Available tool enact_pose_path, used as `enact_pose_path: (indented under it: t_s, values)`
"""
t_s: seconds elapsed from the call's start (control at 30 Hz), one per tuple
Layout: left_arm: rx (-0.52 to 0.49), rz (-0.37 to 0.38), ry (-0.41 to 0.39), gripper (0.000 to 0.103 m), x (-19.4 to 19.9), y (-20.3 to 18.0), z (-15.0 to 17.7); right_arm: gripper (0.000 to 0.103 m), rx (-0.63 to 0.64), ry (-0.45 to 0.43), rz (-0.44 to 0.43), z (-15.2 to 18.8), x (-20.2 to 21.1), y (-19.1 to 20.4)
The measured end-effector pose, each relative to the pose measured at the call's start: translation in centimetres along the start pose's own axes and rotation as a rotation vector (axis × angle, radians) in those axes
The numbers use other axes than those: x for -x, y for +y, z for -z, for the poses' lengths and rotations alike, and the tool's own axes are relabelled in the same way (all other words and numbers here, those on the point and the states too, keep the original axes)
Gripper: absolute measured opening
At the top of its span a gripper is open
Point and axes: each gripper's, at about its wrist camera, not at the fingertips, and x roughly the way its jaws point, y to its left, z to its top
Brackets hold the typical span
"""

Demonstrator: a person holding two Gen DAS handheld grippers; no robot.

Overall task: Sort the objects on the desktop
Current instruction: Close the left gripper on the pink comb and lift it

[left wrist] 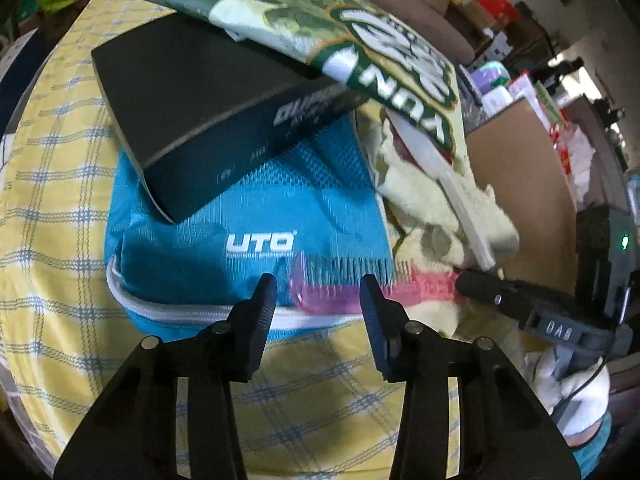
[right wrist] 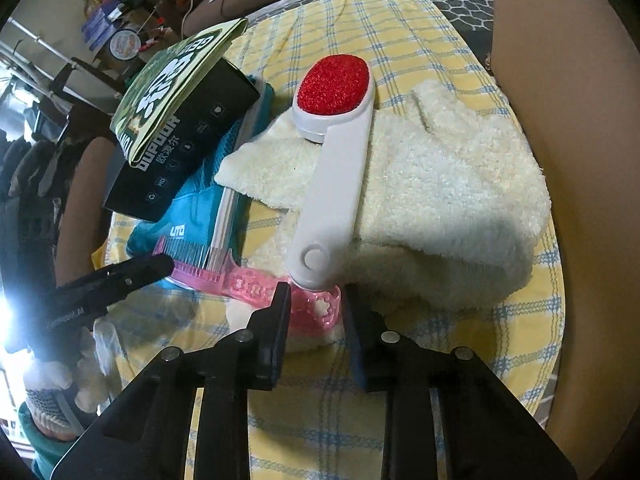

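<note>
A pink comb (left wrist: 332, 296) lies across the near edge of a blue UTO pouch (left wrist: 248, 232). My left gripper (left wrist: 318, 296) is open, its fingers on either side of the comb's toothed end. In the right wrist view my right gripper (right wrist: 314, 300) is open around the comb's pink handle (right wrist: 316, 308). A white lint brush with a red pad (right wrist: 336, 160) lies on a cream towel (right wrist: 440, 192). A black box (left wrist: 192, 100) rests on the pouch, under a green printed packet (left wrist: 360, 48).
A yellow checked cloth (left wrist: 52, 200) covers the table. A cardboard box (left wrist: 520, 184) stands at the right in the left wrist view. Cluttered shelves and boxes fill the background. A brown chair back (right wrist: 568, 80) curves behind the towel.
</note>
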Motion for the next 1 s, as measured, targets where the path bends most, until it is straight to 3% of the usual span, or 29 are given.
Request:
enact_pose_path:
  t_s: [0.17, 0.23, 1.0]
  values:
    - [0.008, 0.011, 0.022, 0.043, -1.3, 0.0, -0.4, 0.027, 0.015, 0.007, 0.008, 0.1, -0.3, 0.1]
    - [-0.001, 0.020, 0.018, 0.038, -1.3, -0.4, -0.4, 0.027, 0.019, 0.008, 0.011, 0.1, -0.3, 0.1]
    - [-0.007, 0.002, -0.040, 0.035, 2.0, -1.8, 0.6, 0.026, 0.020, -0.045, -0.006, 0.3, 1.4, 1.3]
